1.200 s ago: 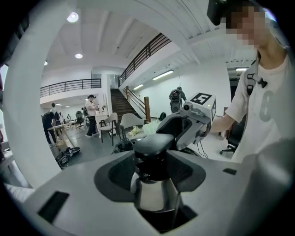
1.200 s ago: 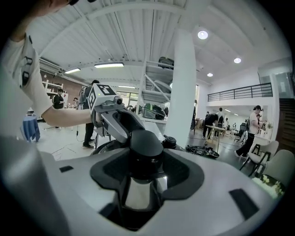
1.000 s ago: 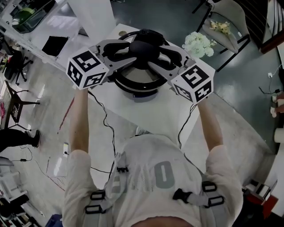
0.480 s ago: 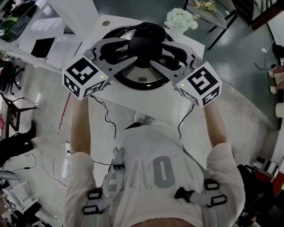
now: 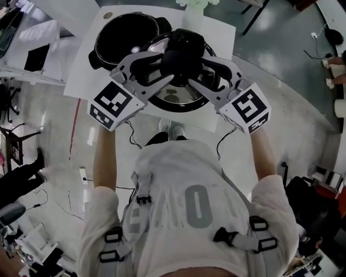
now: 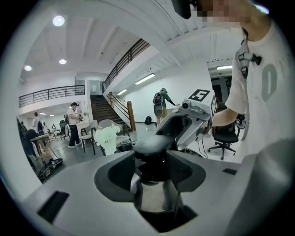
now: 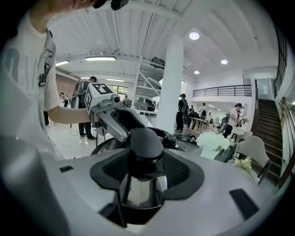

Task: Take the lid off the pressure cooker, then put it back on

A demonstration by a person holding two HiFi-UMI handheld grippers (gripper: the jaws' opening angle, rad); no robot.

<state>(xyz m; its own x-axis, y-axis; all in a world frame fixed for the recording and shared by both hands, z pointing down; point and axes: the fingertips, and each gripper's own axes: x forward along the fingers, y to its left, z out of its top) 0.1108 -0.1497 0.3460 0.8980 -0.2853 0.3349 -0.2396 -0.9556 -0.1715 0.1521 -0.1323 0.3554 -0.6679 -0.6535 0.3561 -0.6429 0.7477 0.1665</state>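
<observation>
Seen from above, a person stands at a white table (image 5: 81, 81) with a gripper in each hand. At far left, on a neighbouring desk, lies a dark laptop (image 5: 35, 57). On the table's left half stands the pot (image 5: 127, 35), uncovered and black inside. Just right of it is the lid (image 5: 178, 96), its edge overlapping the pot's right rim in this view; whether it rests on the table or hangs above it cannot be told. The left gripper (image 5: 168, 64) and the right gripper (image 5: 197, 67) meet over the lid from opposite sides, each with its jaws partly closed and clamped on the black knob (image 5: 181, 54). Both gripper views show the knob filling the gap between the jaws, with the other gripper facing. White flowers (image 5: 197, 2) stand at the table's far edge, just behind the lid. Cables (image 5: 127, 135) hang from the grippers towards the floor.

A second ago the lid was over the pot, hiding its inside; now the lid is off to the right and the pot's inside shows.

The lid's near rim lies close to the table's near edge, where the person's shoes (image 5: 170, 129) show. Bare tabletop lies in front of the pot on the left and beside the flowers on the right. Grey floor opens wide to the right of the table
</observation>
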